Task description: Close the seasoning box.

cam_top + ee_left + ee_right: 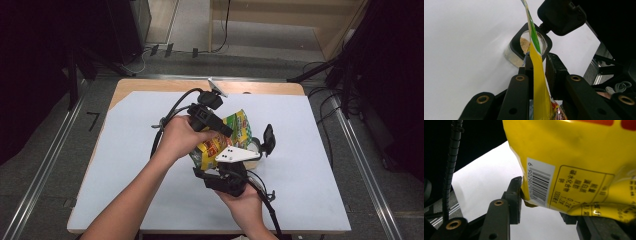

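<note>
Yellow snack bag (223,140) is held up over the middle of the white table (125,150), w/ its edge dipping into a clear jar (530,46). Left gripper (537,65) pinches the bag's edge tight. Right gripper (544,200) squeezes the bag's bottom corner, near the barcode.

High view overhead, facing forward-down; 2 tongs-mounted views very close, all perhaps sharing the yellow bag (227,135).
</note>
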Demonstrator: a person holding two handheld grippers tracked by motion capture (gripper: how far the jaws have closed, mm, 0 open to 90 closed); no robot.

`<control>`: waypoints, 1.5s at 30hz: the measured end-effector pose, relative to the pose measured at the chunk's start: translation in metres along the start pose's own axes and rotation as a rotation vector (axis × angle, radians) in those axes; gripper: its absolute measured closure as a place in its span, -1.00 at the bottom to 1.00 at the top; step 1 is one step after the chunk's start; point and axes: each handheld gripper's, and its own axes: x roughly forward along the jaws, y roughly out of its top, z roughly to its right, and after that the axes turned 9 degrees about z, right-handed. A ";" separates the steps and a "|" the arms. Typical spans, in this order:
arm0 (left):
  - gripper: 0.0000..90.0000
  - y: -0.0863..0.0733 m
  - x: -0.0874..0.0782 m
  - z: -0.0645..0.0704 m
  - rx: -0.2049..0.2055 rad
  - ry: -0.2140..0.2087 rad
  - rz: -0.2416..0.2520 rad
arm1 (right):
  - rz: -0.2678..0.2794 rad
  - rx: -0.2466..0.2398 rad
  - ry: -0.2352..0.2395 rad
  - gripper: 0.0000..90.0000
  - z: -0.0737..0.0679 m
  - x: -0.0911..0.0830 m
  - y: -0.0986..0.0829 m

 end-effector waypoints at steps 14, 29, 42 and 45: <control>0.75 0.000 0.000 0.001 0.009 -0.003 0.001 | 0.003 0.007 0.001 0.34 0.000 0.000 0.000; 0.78 0.005 0.001 0.009 0.030 0.012 -0.006 | 0.014 0.025 -0.003 0.33 0.000 0.000 0.000; 0.88 0.009 -0.001 0.019 0.055 0.024 -0.012 | 0.016 0.017 -0.006 0.34 -0.002 0.002 -0.001; 0.87 0.009 -0.001 0.022 0.068 0.029 -0.016 | 0.009 0.006 -0.010 0.37 -0.003 0.003 -0.002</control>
